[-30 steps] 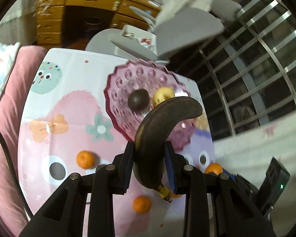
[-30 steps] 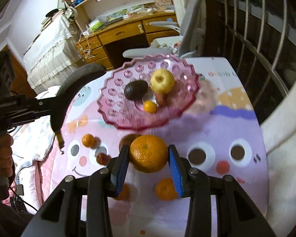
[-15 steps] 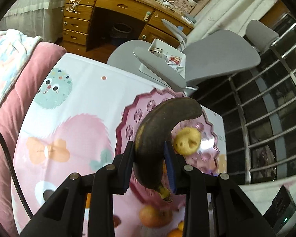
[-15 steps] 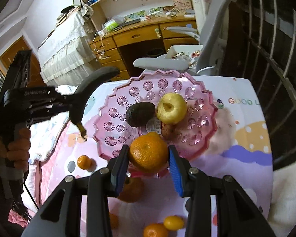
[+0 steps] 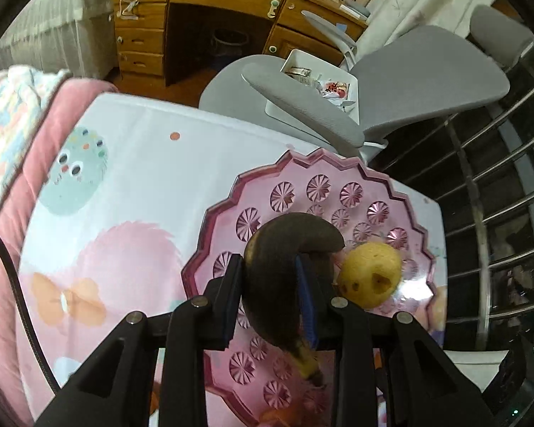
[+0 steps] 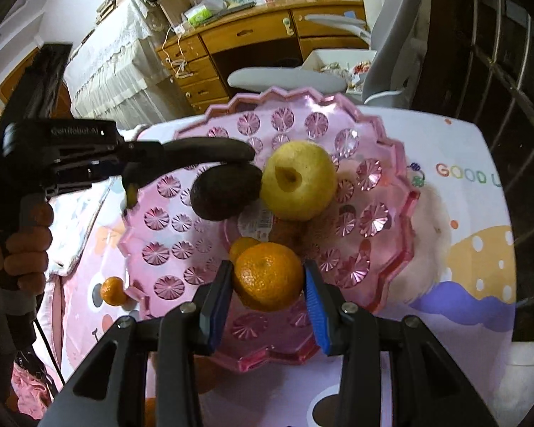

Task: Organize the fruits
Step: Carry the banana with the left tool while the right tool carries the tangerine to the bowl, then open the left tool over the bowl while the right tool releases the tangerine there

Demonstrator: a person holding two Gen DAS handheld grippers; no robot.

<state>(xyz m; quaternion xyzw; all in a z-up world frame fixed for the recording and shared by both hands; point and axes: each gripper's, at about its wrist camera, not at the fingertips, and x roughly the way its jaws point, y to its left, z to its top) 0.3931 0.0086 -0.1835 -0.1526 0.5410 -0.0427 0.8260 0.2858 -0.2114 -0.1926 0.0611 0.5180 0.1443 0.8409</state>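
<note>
Right now both tools are loaded. Left gripper is clenched on a dark overripe banana, its pads squeezing the mid-body, curved tip arching forward, yellowish stem end hanging below the jaws. Right gripper is clamped on an orange, pads on both its sides.

Step in hand, as I read it: carrying both fruits over the pink plate for drop-off. From the right wrist view the left gripper comes in from the left with the banana above the plate's near-left part.

Just ahead of the banana tip: an avocado, and beside that a yellow apple with a hole in it. Just ahead of the held orange, a smaller orange fruit already sits in the plate centre.

Next move calls for lowering each fruit onto a free patch of plate and only then opening the jaws. Banana tip is very near the avocado, touching or not I cannot tell, so it could nudge it. Held orange could roll onto the small one.

Outside the plate, left of the right gripper, a small mandarin lies on the cartoon-print tablecloth, not yet collected. Grey chair beyond the table, not in the way.
</note>
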